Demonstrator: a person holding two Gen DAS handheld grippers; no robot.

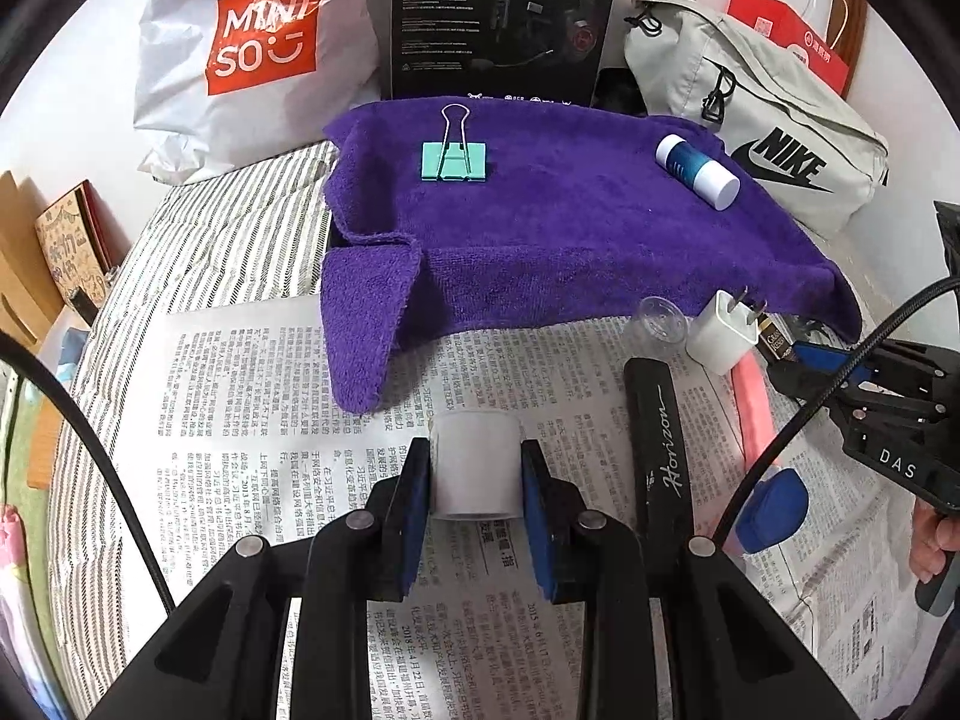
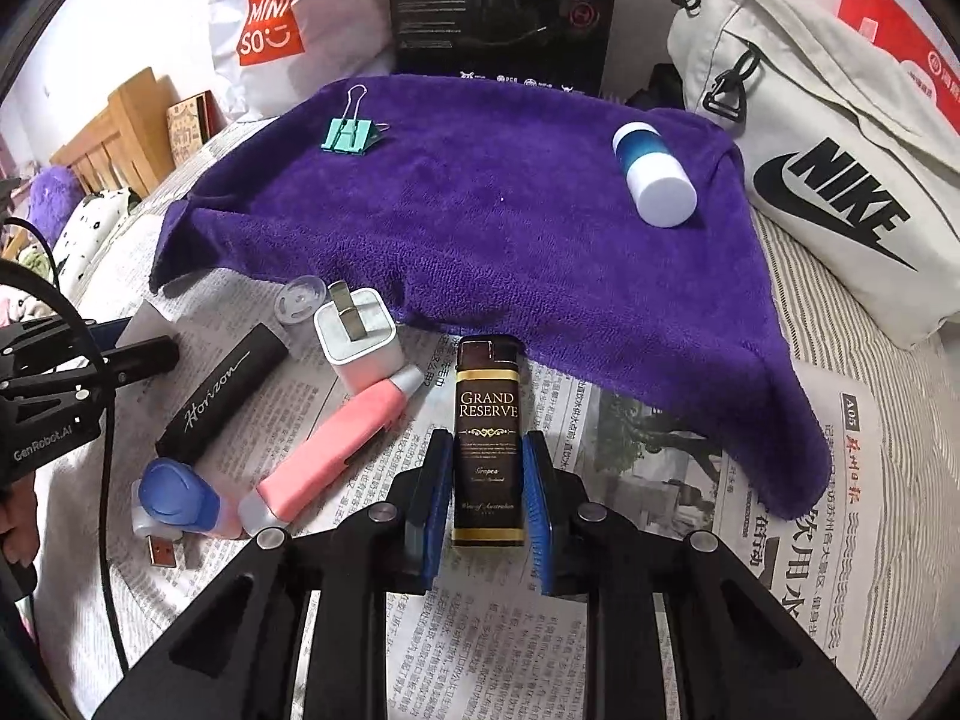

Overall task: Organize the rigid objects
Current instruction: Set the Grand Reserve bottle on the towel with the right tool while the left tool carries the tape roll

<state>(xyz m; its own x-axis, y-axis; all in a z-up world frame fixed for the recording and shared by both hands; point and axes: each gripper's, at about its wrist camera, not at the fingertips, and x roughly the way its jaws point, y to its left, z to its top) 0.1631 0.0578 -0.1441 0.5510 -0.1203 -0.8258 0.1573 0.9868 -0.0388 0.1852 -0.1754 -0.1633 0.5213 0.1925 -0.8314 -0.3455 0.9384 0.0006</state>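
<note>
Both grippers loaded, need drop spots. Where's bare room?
Free: the purple towel between the mint binder clip and the blue-and-white bottle; newspaper left of the towel's fold. Crowded: around the white charger, black Horizon case and pink tube.

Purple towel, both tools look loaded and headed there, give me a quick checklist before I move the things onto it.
1. Left tool grips the white roll: ok, pads sit on both its sides.
2. Right tool grips the Grand Reserve lighter: ok, both pads touch it.
3. Free space on the purple towel: ok, a wide bare middle between the green binder clip and the blue-and-white bottle.
4. Lighter lifted off the newspaper: cannot tell.
5. Right tool's path forward: ok, the towel edge lies right ahead of the lighter.
6. Bottle stable: cannot tell, it lies on its side and could roll.
</note>
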